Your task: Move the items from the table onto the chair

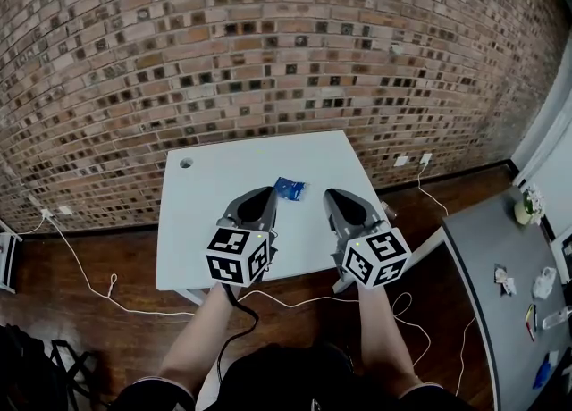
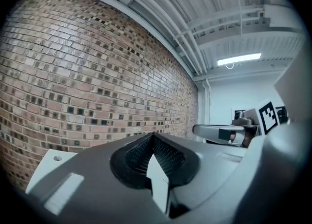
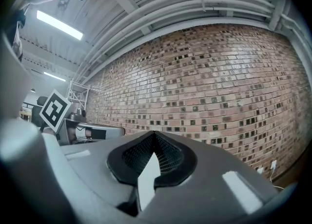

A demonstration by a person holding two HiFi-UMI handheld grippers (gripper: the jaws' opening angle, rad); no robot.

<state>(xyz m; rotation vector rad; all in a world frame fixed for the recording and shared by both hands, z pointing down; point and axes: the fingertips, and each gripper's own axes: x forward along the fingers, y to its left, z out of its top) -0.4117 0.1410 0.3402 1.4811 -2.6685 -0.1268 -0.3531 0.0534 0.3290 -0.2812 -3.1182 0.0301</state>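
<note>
A small blue packet [image 1: 290,188] lies on the white table [image 1: 201,222], near its middle. My left gripper [image 1: 265,191] hovers level over the table's front half, its tip just left of the packet, jaws shut and empty. My right gripper [image 1: 332,194] is held level beside it, its tip just right of the packet, also shut on nothing. In the left gripper view the closed jaws [image 2: 153,135] point at the brick wall, with the right gripper [image 2: 219,131] alongside. The right gripper view shows its closed jaws [image 3: 154,133] and the left gripper [image 3: 92,131].
A brick wall [image 1: 286,52] stands right behind the table. A grey table [image 1: 500,257] at the right carries several small things. White cables [image 1: 89,280] trail over the wooden floor. The white table has a round hole [image 1: 186,163] at its far left corner.
</note>
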